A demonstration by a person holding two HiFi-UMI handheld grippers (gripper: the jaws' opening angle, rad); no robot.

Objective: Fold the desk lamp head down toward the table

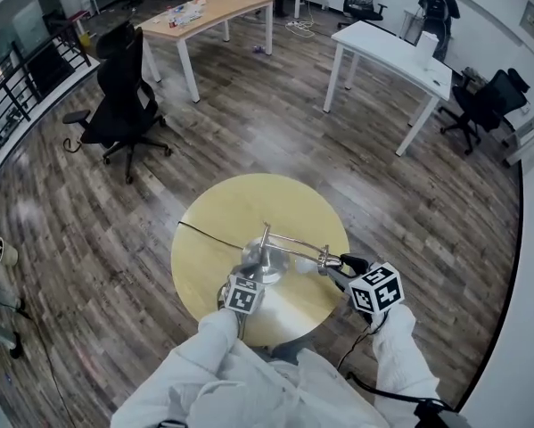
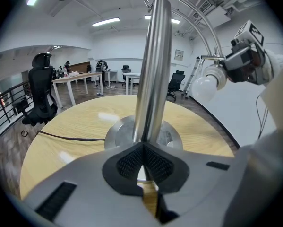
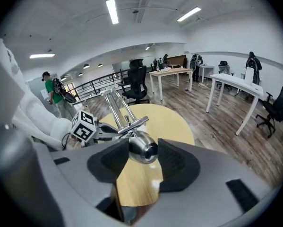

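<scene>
On table (image 1: 213, 212): left tongs (image 2: 142, 150) pinch lamp pole (image 2: 153, 70), right tongs (image 3: 142, 156) pinch lamp head (image 3: 144, 148).

— What is worn?
— Loose white fabric sleeves (image 1: 215, 341), reaching up to both tools.
— And the tools?
— The left grey plastic gripper (image 2: 143, 162) and the right grey plastic gripper (image 3: 142, 159) are fitted with black ribbed pads (image 3: 108, 163). White cubes printed with black square markers (image 1: 376, 289) are mounted behind the jaws. A thin black cable (image 1: 356, 344) is attached below the right one.

We see an open office: wood-plank floor (image 1: 249, 123), black swivel chairs (image 1: 119, 96), a white desk (image 1: 396, 56) far right, ceiling strip lights (image 3: 112, 11).
</scene>
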